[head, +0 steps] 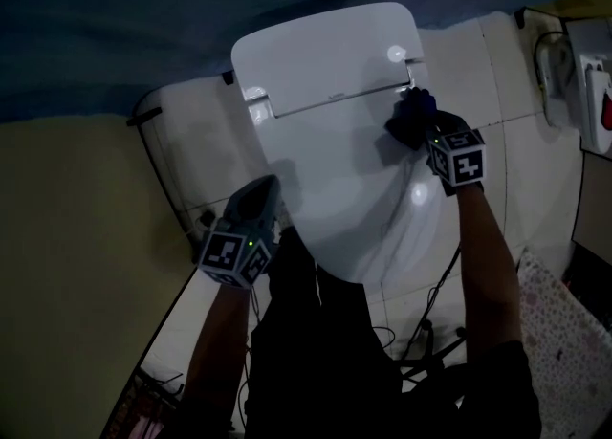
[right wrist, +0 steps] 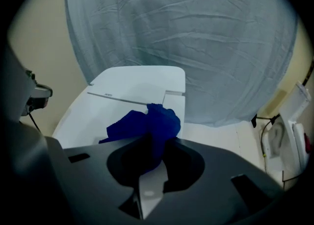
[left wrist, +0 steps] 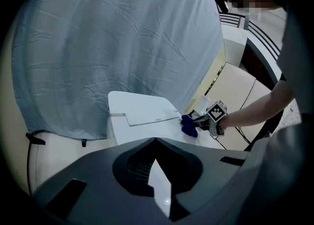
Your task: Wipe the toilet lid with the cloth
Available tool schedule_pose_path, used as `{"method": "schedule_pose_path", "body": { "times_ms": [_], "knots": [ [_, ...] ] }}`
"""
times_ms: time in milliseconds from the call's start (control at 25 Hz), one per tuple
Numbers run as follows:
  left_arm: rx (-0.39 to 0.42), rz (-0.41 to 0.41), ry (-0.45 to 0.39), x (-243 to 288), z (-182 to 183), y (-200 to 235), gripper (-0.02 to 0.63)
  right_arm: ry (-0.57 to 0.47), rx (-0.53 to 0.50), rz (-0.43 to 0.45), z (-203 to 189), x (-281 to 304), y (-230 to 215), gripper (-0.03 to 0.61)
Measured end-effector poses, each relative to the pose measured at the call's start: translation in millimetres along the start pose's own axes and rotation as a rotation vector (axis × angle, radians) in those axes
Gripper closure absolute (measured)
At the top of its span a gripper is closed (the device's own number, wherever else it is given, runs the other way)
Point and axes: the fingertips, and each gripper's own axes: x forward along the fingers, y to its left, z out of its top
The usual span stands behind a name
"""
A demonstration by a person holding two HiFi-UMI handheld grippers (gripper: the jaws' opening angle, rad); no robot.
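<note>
Right gripper [head: 422, 127] was clamped on the cloth [right wrist: 147, 126] near the toilet lid [head: 325, 141] hinge. The cloth looked soft and light, best pinched mid-bunch. Left gripper [head: 256, 194] was closed and empty at the lid's left edge.

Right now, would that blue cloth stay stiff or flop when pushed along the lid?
Probably floppy: the blue cloth bunches and folds where the right gripper pinches it. Likely light for its size. It should slide easily over the glossy toilet lid.

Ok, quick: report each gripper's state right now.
Left gripper: closed, holding nothing.
Right gripper: closed on the cloth.
</note>
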Motion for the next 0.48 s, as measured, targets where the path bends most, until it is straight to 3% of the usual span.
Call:
{"method": "schedule_pose_path", "body": {
  "times_ms": [120,280,360,480],
  "knots": [
    [-0.004,0.010,0.022,2.7,-4.1,0.7,0.623,0.024,-0.001,-0.064,-8.3,-5.3,-18.6,0.517],
    [-0.028,0.080,0.143,12.3,-15.8,13.9,0.623,0.050,0.014,-0.179,-16.2,-12.5,-32.2,0.517],
    [-0.039,0.112,0.207,16.7,-19.5,17.0,0.623,0.009,0.013,-0.203,-8.6,-20.9,-26.1,0.517],
    [-0.055,0.161,0.253,14.4,-23.1,23.5,0.621,-0.110,-0.041,-0.161,21.0,-39.2,8.8,0.517]
  ]
}}
